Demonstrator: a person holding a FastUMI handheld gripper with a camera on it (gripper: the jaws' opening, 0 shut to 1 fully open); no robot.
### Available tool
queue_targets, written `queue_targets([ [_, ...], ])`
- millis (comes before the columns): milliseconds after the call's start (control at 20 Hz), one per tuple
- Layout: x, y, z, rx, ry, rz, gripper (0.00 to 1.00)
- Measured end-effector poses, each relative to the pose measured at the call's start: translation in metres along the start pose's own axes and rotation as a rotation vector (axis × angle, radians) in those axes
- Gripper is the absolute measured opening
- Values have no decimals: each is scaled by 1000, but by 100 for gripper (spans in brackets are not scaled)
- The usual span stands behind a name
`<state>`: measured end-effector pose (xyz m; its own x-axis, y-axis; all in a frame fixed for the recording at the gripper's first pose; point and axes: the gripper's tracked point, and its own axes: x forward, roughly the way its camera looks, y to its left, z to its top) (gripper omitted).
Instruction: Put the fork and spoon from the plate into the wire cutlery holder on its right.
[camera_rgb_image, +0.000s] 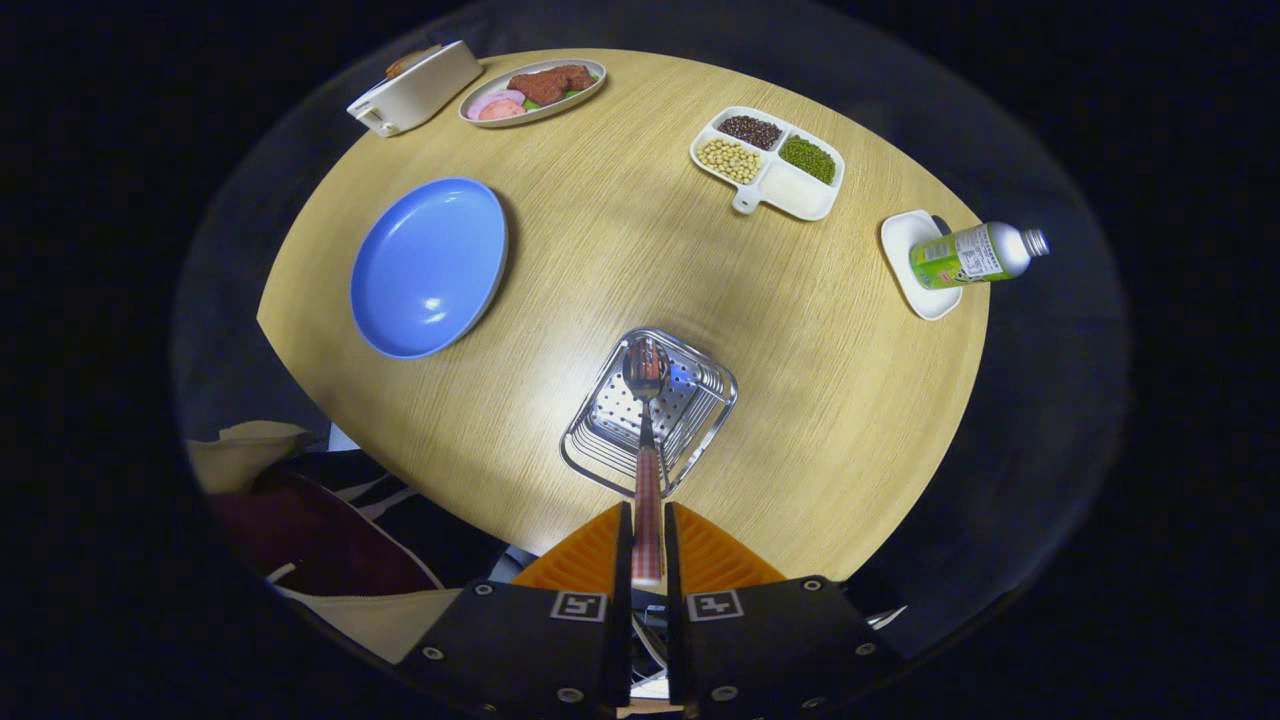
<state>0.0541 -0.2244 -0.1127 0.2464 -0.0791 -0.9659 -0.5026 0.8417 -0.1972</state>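
Wood-grain surface (620, 250) viewed from above. Nearest, the hand-held gripper (647, 540) clamps both fingers on the patterned handle of the spoon (646, 420), whose bowl hangs over the wire cutlery holder (700, 400) just ahead. Beyond and to the left lies the blue plate (430, 265), bare. Farther off stand a divided dish of beans (768, 160), a bottle (975, 254) and a food platter (532, 90).

matt wood-grain table (620, 250), glossy blue plate (428, 268), shiny perforated metal holder (690, 400), polished metal spoon (646, 372).
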Motion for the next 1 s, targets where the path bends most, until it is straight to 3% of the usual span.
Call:
queue_targets([
  [150, -6, -1, 8, 33, -52, -3, 25],
  [400, -26, 2, 27, 147, -210, 15, 70],
  [600, -49, 2, 37, 237, -356, 9, 91],
  [700, -65, -2, 41, 281, -444, -10, 98],
  [1000, -123, -10, 52, 406, -750, -78, 98],
])
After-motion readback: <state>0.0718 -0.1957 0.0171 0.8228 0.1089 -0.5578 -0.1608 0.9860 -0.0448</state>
